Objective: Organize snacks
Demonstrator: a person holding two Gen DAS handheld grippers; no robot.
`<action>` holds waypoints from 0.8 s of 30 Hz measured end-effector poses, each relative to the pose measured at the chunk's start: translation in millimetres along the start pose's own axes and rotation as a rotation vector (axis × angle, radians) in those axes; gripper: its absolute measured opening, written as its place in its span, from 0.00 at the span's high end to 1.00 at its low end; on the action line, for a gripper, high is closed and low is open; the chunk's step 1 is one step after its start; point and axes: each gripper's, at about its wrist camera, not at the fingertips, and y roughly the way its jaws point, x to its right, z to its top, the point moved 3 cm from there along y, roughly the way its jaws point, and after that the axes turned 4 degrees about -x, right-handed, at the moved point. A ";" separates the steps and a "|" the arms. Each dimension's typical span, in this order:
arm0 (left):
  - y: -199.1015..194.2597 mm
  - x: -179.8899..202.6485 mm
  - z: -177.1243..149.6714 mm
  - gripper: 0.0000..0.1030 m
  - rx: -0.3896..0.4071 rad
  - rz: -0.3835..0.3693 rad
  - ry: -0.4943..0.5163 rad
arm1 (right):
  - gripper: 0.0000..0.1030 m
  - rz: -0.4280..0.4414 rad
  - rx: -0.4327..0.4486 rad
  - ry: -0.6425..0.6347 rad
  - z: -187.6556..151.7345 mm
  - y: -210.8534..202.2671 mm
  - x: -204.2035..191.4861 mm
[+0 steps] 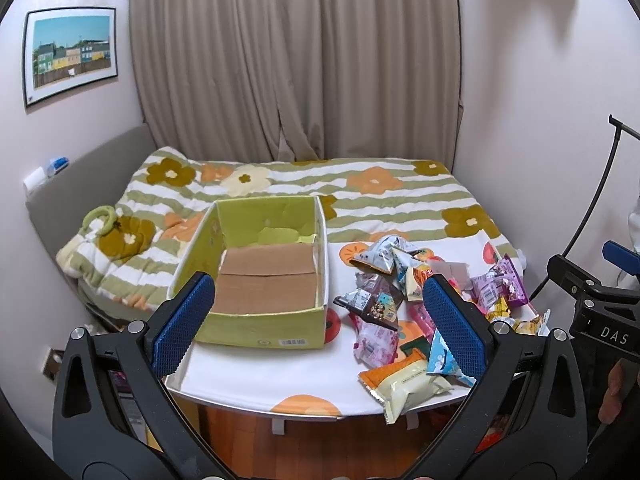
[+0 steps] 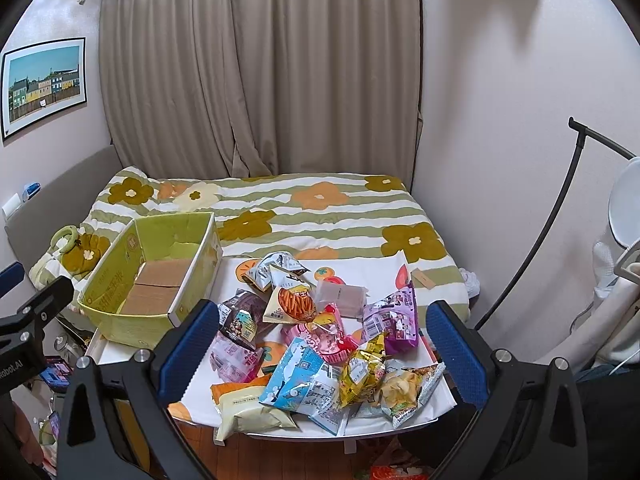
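Note:
An empty green cardboard box point(image 1: 260, 332) with a brown bottom stands on the left of a small white table point(image 1: 280, 380); it also shows in the right wrist view point(image 2: 132, 330). A pile of several snack packets point(image 1: 404, 320) lies to its right, also seen in the right wrist view point(image 2: 320, 344). My left gripper point(image 1: 320, 320) is open and empty, above the table's near edge, in front of the box. My right gripper point(image 2: 324, 344) is open and empty, hovering in front of the pile. A cream packet point(image 2: 248, 412) overhangs the table's front edge.
A bed with a flowered striped quilt point(image 2: 320, 208) lies behind the table, with curtains point(image 2: 260, 72) beyond. A black curved stand point(image 2: 536, 232) is at the right. The wooden floor point(image 1: 320, 448) shows below the table edge. The right gripper's body point(image 1: 600, 312) shows at the left view's right edge.

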 end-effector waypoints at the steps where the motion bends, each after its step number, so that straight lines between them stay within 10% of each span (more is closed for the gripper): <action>1: 0.0 -0.2 0.2 0.00 0.000 -0.001 -0.001 | 0.00 0.000 0.001 -0.001 -0.1 0.0 0.1; 24: -1.5 2.7 -0.9 0.00 -0.002 -0.008 -0.004 | 0.00 0.000 0.000 0.001 -1.7 2.2 0.7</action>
